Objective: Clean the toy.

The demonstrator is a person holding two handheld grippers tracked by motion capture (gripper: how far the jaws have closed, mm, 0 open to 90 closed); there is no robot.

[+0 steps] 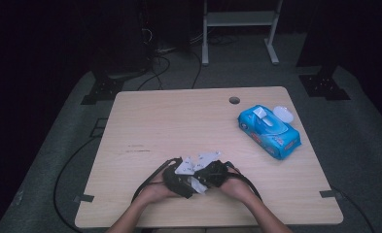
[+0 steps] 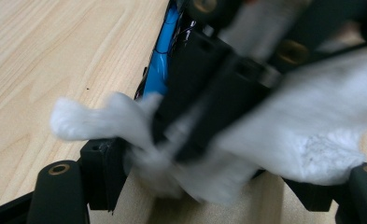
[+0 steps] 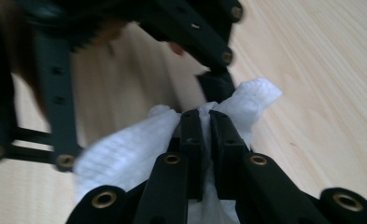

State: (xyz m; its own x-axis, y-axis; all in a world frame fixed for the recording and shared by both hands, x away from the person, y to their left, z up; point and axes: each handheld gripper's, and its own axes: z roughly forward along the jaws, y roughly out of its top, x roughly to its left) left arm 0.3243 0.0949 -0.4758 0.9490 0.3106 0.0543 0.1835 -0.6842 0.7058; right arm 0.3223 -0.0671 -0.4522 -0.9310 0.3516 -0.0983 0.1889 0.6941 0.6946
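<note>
A white wipe (image 1: 197, 185) hangs between both grippers near the table's front edge. My right gripper (image 3: 202, 122) is shut on the crumpled wipe (image 3: 125, 154), which bulges out on both sides of its jaws. In the left gripper view my left gripper (image 2: 232, 163) stands with its jaws wide apart, and the wipe (image 2: 312, 121) lies across the gap. The right gripper (image 2: 218, 84) reaches into that gap from above. One fingertip (image 3: 217, 86) of the left gripper touches the wipe's far edge. In the high view the left gripper (image 1: 178, 181) and right gripper (image 1: 215, 173) meet tip to tip.
A blue pack of wipes (image 1: 269, 131) with its white lid (image 1: 282, 114) flipped open lies at the right of the wooden table (image 1: 179, 121). A cable hole (image 1: 234, 100) sits near the far edge. Cables trail off the front left, and a metal stand (image 1: 239, 19) is on the floor behind.
</note>
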